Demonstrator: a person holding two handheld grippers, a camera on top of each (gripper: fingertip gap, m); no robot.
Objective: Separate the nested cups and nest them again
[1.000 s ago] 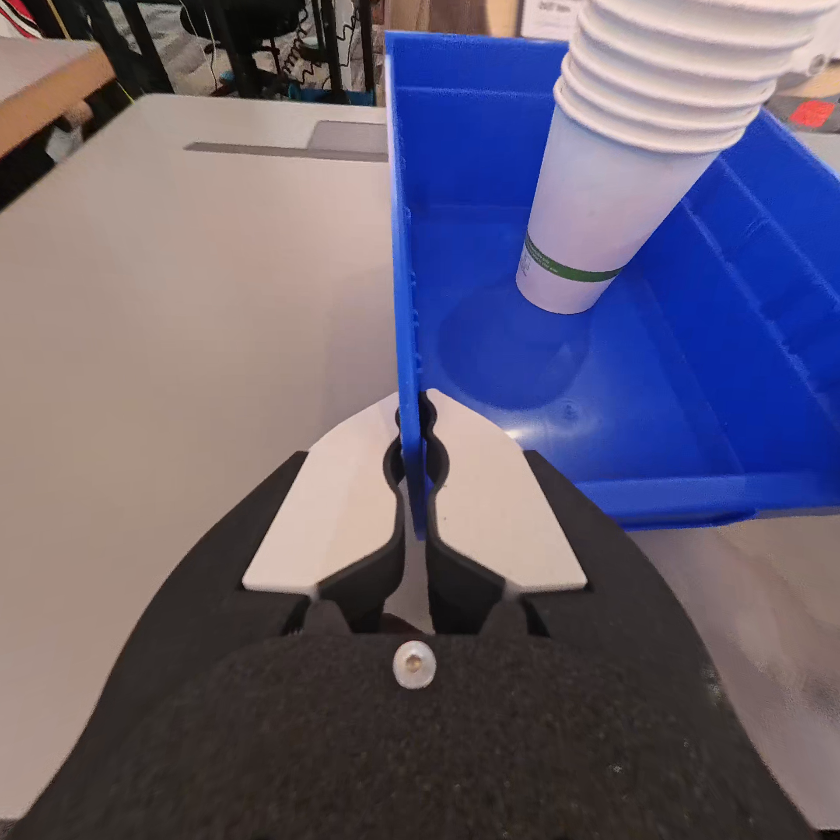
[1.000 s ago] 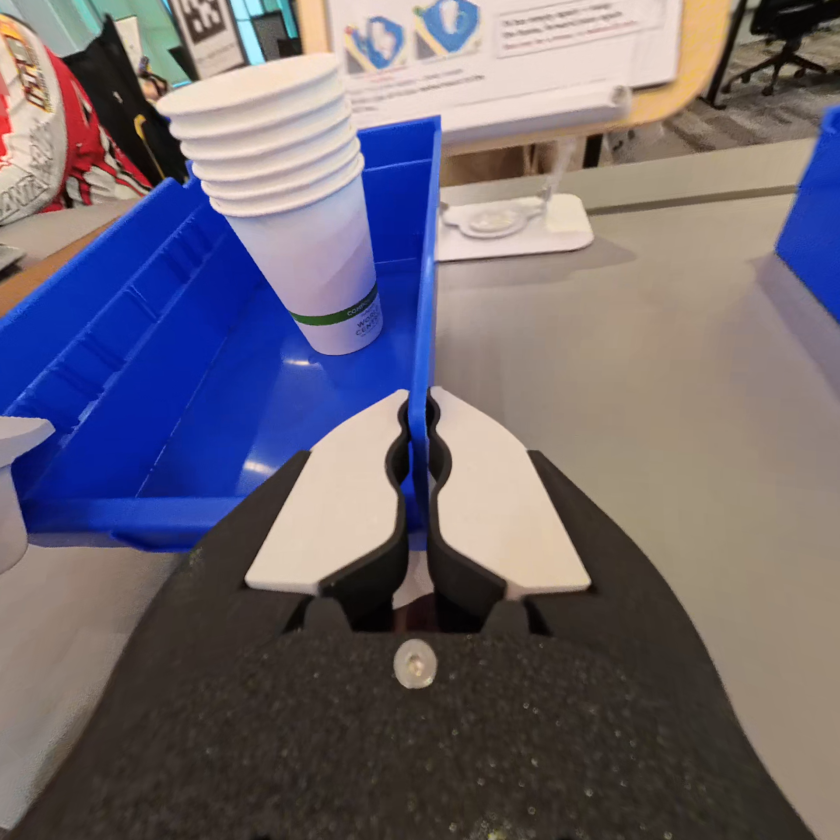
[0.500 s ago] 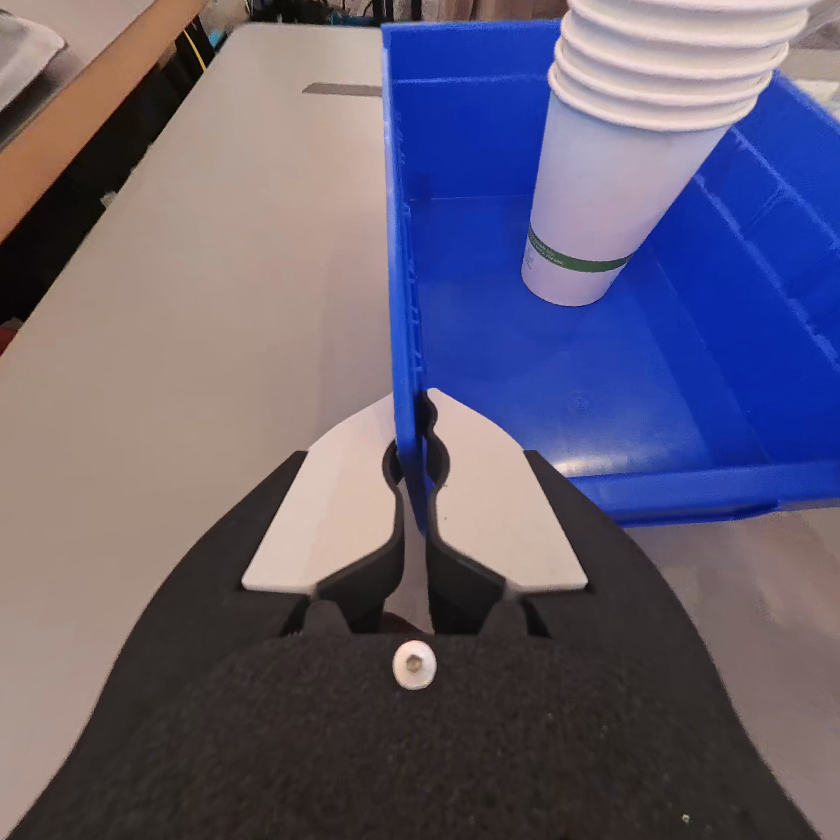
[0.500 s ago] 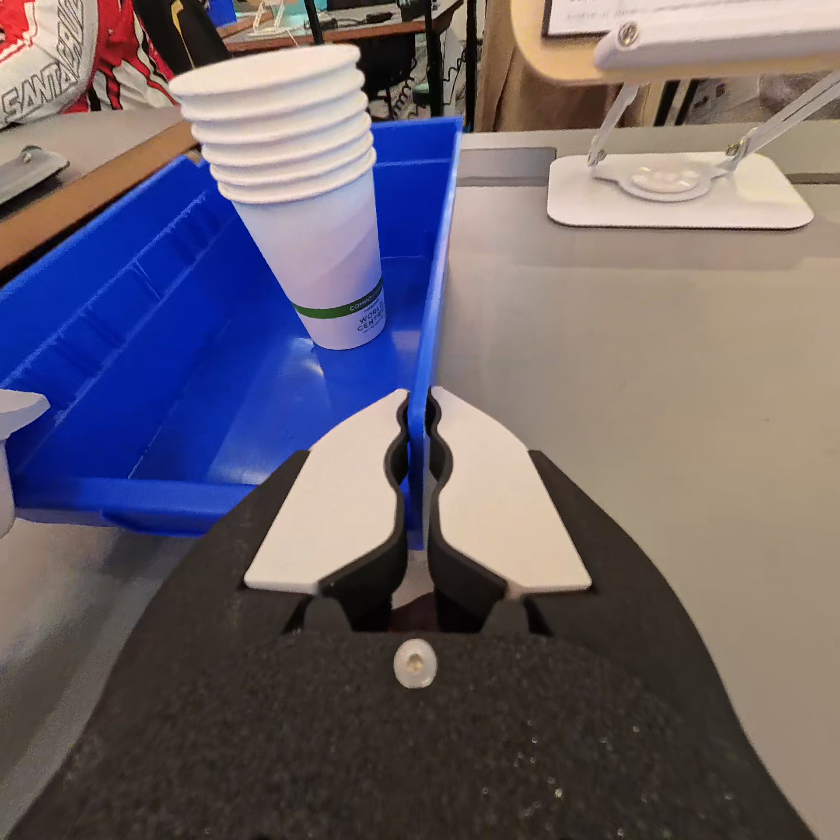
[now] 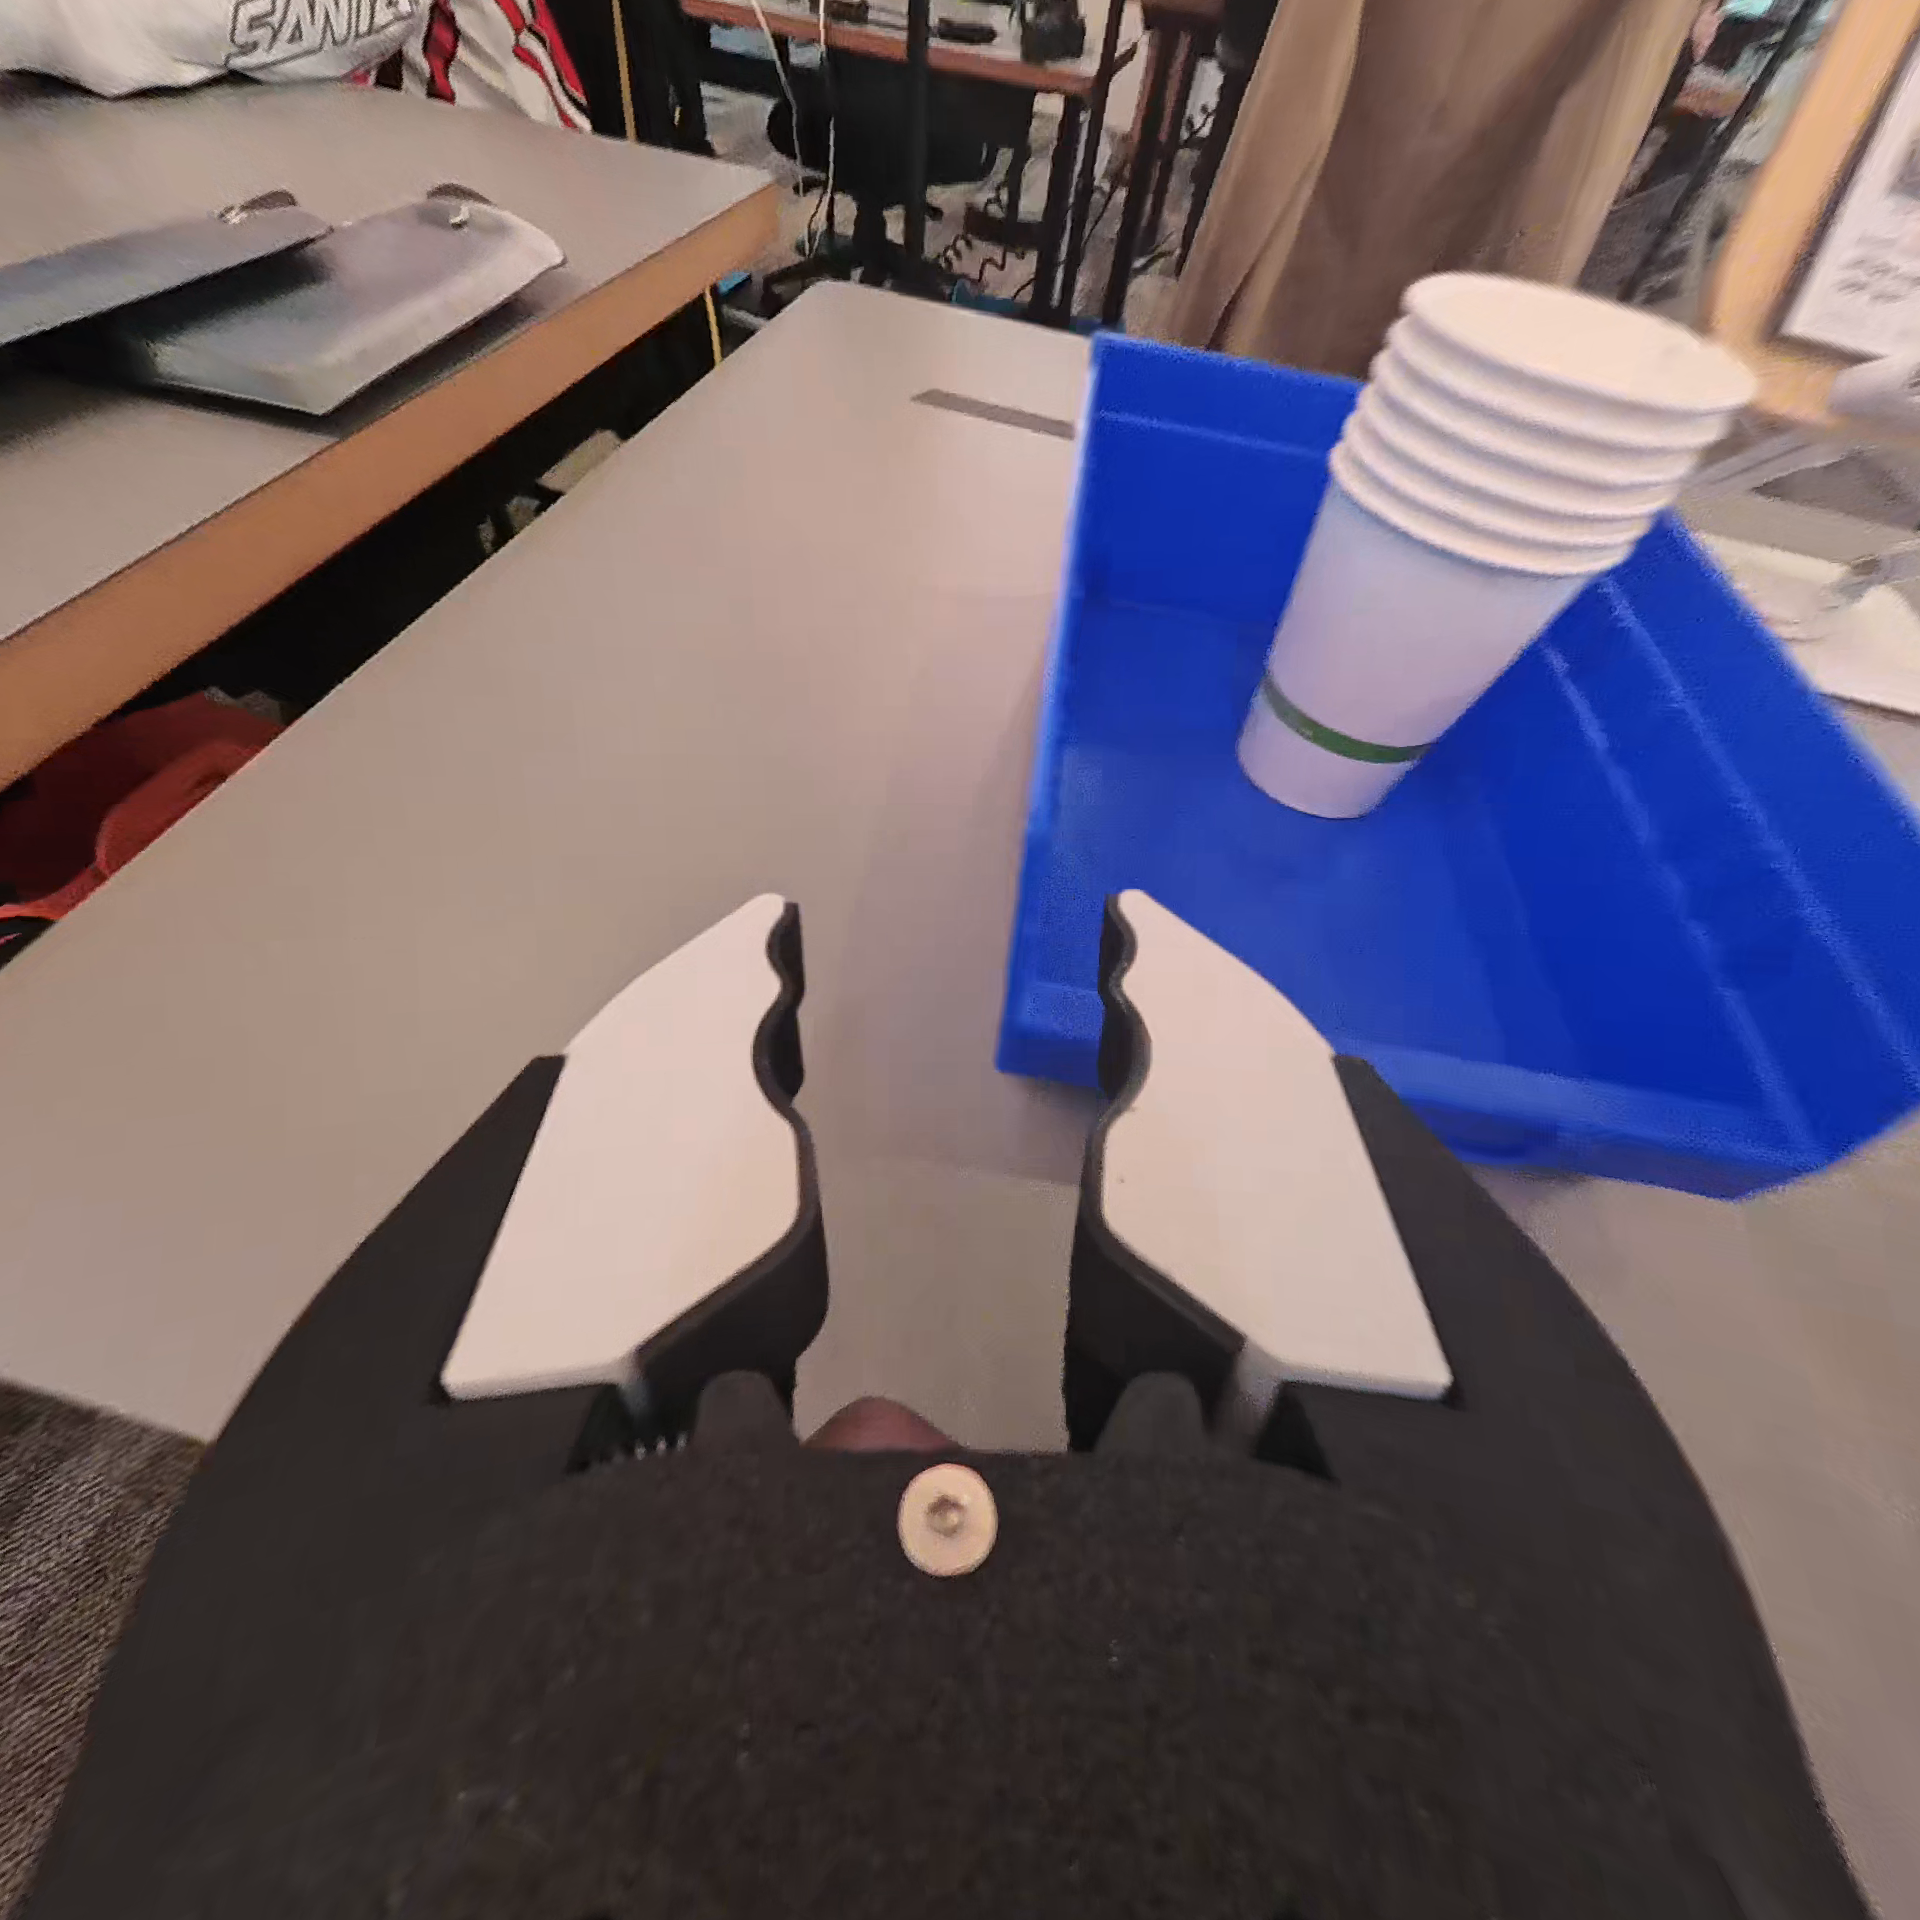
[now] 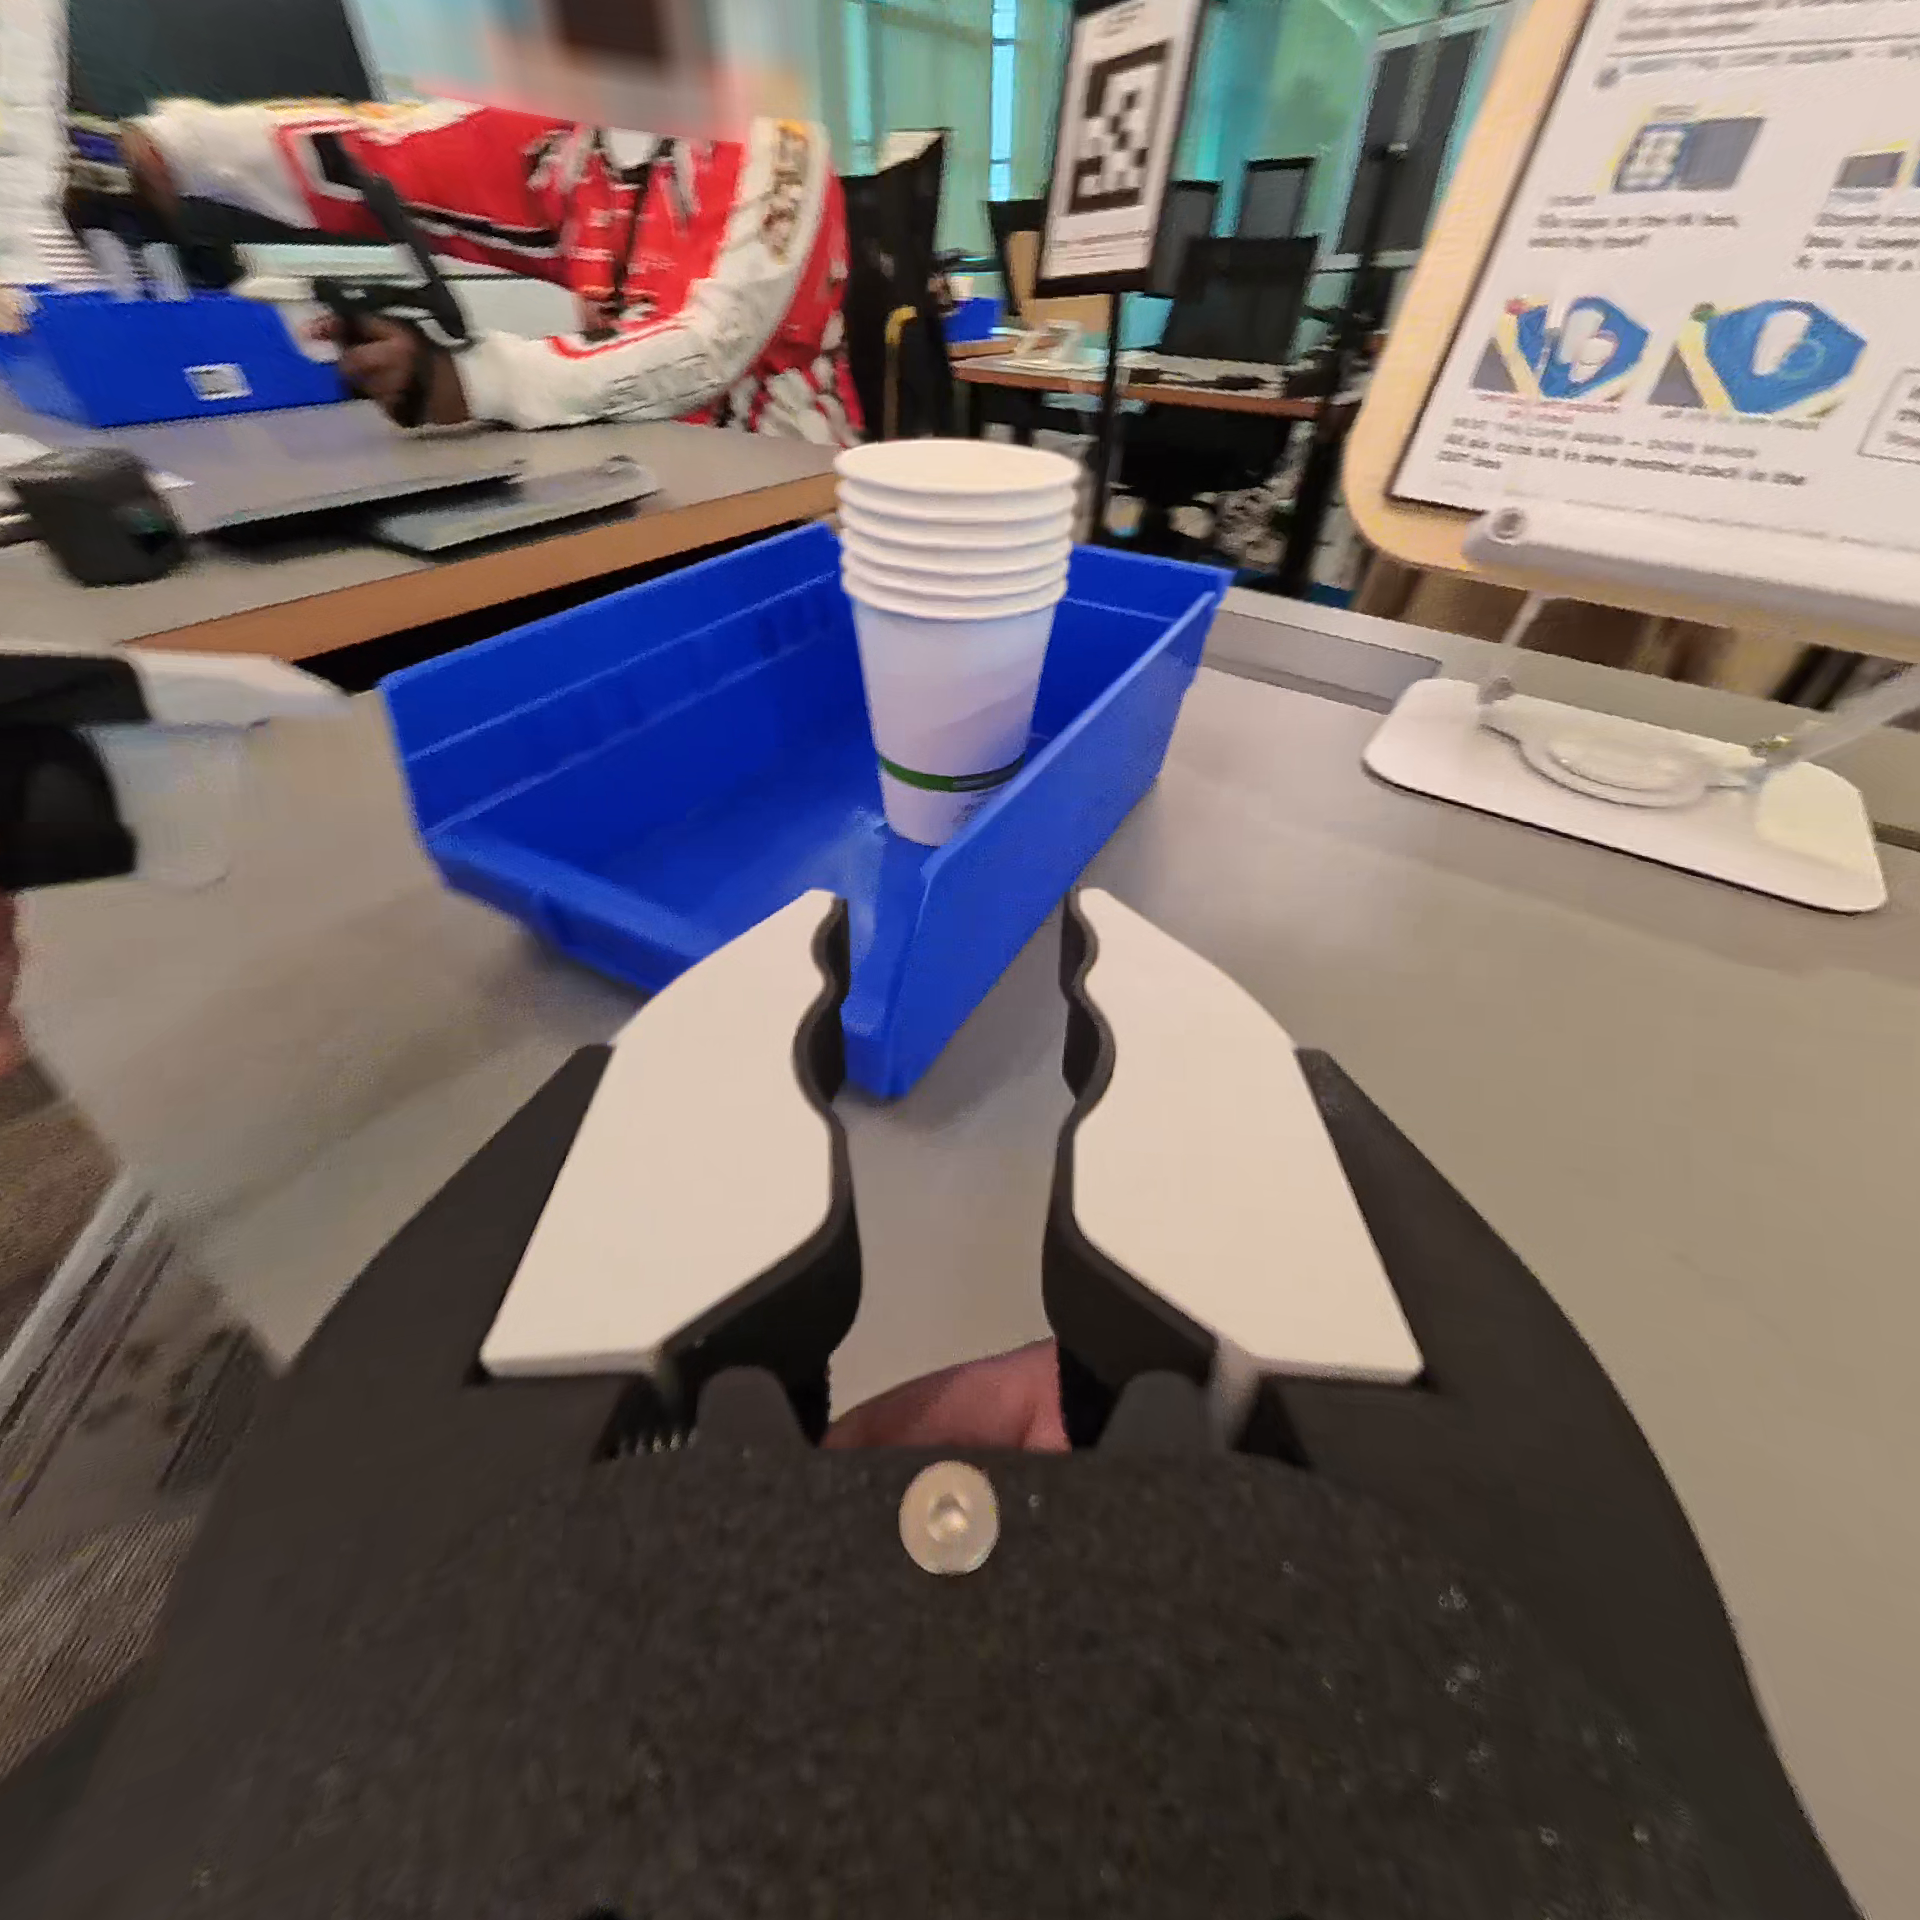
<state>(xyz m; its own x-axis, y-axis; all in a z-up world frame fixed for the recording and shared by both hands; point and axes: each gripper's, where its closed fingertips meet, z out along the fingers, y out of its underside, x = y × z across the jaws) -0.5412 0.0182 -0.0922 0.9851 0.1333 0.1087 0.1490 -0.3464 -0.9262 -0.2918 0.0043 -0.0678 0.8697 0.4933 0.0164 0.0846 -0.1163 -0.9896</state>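
- The left gripper [image 5: 951, 914] is hovering over the grey table [image 5: 623, 727], its jaws spread wide and gripping nothing, just left of the blue bin [image 5: 1558, 987].
- The right gripper [image 6: 951, 914] is likewise gaping empty, near the bin's [image 6: 644, 779] near right corner.
- The stack of nested cups [image 6: 956, 623] is standing upright inside the bin, toward its far end.

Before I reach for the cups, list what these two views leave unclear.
- Stack of cups: the inside is out of sight in both views, and blur makes the count unsure.
- Blue bin: right end cut off by the left wrist view's edge; its near wall hides the stack's base in the right wrist view.
- Left gripper: blurred at the right wrist view's left edge.
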